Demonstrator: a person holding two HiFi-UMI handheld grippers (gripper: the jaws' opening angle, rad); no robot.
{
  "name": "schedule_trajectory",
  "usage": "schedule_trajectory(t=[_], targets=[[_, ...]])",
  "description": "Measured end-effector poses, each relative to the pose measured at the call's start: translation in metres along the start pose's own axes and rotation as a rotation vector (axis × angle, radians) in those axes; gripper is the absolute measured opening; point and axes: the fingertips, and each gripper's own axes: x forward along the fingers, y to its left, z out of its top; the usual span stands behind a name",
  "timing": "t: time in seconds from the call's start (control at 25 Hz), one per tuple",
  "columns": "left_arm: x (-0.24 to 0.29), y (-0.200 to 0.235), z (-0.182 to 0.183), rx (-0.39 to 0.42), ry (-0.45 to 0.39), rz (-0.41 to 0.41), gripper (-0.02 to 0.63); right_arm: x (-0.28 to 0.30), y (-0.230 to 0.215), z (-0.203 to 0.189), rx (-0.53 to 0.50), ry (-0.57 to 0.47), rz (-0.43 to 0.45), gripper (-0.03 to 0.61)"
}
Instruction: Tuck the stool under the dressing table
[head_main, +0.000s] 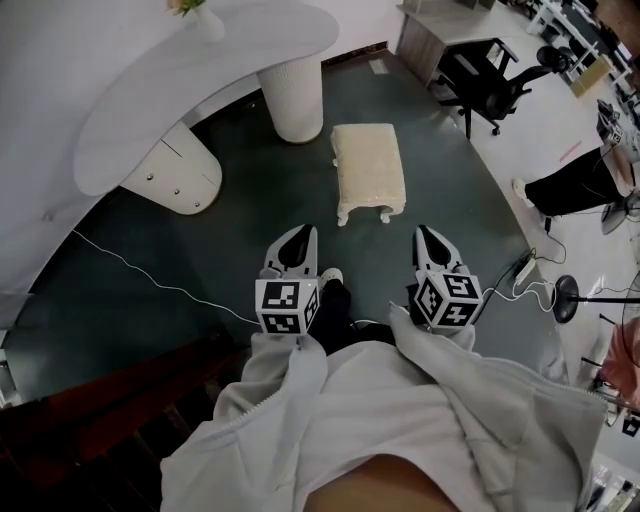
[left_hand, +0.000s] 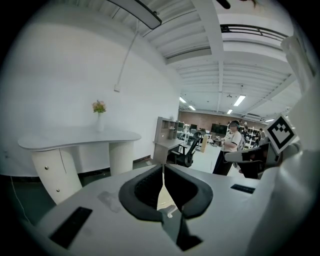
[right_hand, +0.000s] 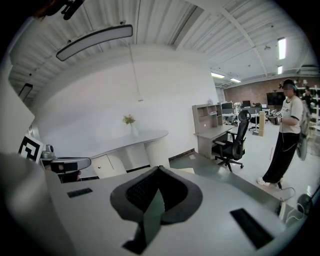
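Standing on the dark green floor (head_main: 200, 250), the stool (head_main: 368, 172) is a cream rectangle with a nubbly padded top and short curved legs. It sits out in the open, near the ribbed round pedestal (head_main: 291, 97) of the desk (head_main: 190, 90) but not under that smooth, white, curved top. A rounded drawer unit (head_main: 180, 178) with small knobs carries the desk's other end. You hold both tools side by side, pointing ahead and slightly down toward the stool, well short of it. Your left tool (head_main: 303, 234) and right tool (head_main: 427, 234) each have their jaws pressed together on nothing.
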Motion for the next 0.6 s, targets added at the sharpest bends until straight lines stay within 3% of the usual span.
schedule_trajectory(t=[0.6], targets=[[0.065,0.038,0.009,0.057,0.046,-0.086,0.023,0.065,-0.015,0.01,0.061,-0.004,-0.077,0.049]])
